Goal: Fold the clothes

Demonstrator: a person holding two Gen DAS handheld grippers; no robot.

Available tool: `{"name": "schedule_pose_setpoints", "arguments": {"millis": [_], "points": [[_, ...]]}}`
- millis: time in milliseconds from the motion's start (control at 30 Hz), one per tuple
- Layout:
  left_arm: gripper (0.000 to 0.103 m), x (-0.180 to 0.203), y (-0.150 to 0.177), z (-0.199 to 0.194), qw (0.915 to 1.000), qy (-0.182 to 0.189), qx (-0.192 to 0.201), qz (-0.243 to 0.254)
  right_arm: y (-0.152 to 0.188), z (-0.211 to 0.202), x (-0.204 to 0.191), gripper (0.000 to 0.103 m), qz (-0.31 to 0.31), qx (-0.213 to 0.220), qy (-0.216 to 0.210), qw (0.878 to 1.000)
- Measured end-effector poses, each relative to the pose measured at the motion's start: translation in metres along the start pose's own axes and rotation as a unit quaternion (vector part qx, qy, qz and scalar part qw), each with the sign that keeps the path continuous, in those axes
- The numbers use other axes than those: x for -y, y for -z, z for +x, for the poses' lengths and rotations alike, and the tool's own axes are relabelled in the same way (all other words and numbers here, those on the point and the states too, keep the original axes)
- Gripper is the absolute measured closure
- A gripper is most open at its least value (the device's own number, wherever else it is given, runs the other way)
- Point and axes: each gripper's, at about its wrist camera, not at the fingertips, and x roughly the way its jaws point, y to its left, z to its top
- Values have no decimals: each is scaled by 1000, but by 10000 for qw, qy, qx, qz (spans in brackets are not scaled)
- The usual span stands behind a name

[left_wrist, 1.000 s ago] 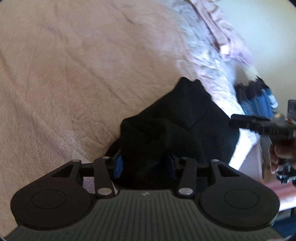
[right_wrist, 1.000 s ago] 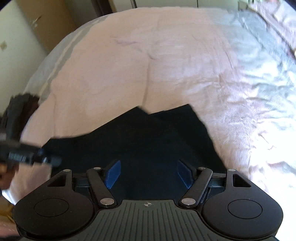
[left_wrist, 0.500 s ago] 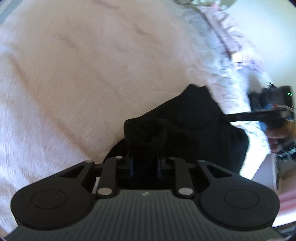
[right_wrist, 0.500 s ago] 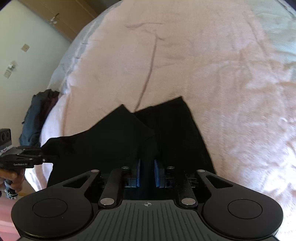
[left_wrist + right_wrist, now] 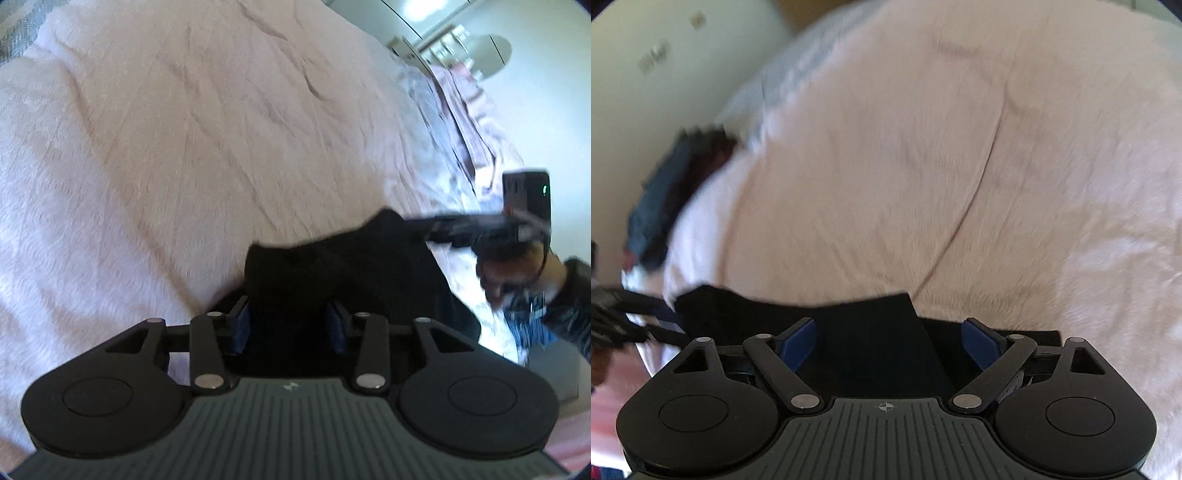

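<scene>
A black garment (image 5: 351, 266) lies bunched near the edge of a bed with a pale pink cover (image 5: 184, 166). My left gripper (image 5: 288, 326) points down at it, jaws opening; a hump of the black cloth sits between the blue pads (image 5: 240, 328), which do not seem to press it. My right gripper (image 5: 888, 343) hovers over the flat part of the garment (image 5: 871, 332), jaws opening wide, pads clear of the cloth. Each gripper shows blurred in the other's view: the right gripper (image 5: 436, 225) at the garment's far corner, the left gripper (image 5: 661, 321) at its left end.
A heap of dark blue clothes (image 5: 661, 192) lies at the bed's left edge by a pale wall. Crumpled pink and patterned bedding (image 5: 472, 110) runs along the far side. A person's hand (image 5: 517, 273) and dark sleeve hold the right gripper. The pink cover (image 5: 923, 166) stretches wide beyond the garment.
Both grippers pinched the black cloth half a second ago and have since widened, the right one far more. The right gripper has swept sideways and lower; its view is blurred.
</scene>
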Motion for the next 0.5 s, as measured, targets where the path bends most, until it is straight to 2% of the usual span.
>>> {"name": "schedule_pose_setpoints", "arguments": {"millis": [33,67,100,133,167,267,367,433,500], "points": [[66,-2,-2,4,10000,1,-34,-38,-1,7,1,53,-4,-140,-13,9999],[73,-4,-3,7,9999,-6,-82,-65,2,5,3,89,58,-125,-32,9999],[78,-6,-4,10,9999,-13,-130,-92,5,2,5,93,120,-111,-51,9999],[78,-9,-6,14,9998,-21,-177,-119,7,-1,6,100,186,-81,-69,9998],[79,-14,-4,14,9996,11,-215,-192,8,-7,11,101,288,68,-70,9995],[79,-28,2,16,9990,74,-267,-340,12,-23,29,101,755,548,85,9956],[71,-31,-1,19,9987,17,-338,-369,14,-6,41,102,932,455,271,9942],[67,-28,-5,15,9989,-51,-369,-279,13,5,46,102,1097,370,205,9931],[67,-22,-9,4,9993,-133,-356,-46,14,-6,43,102,1158,650,277,9908]]}}
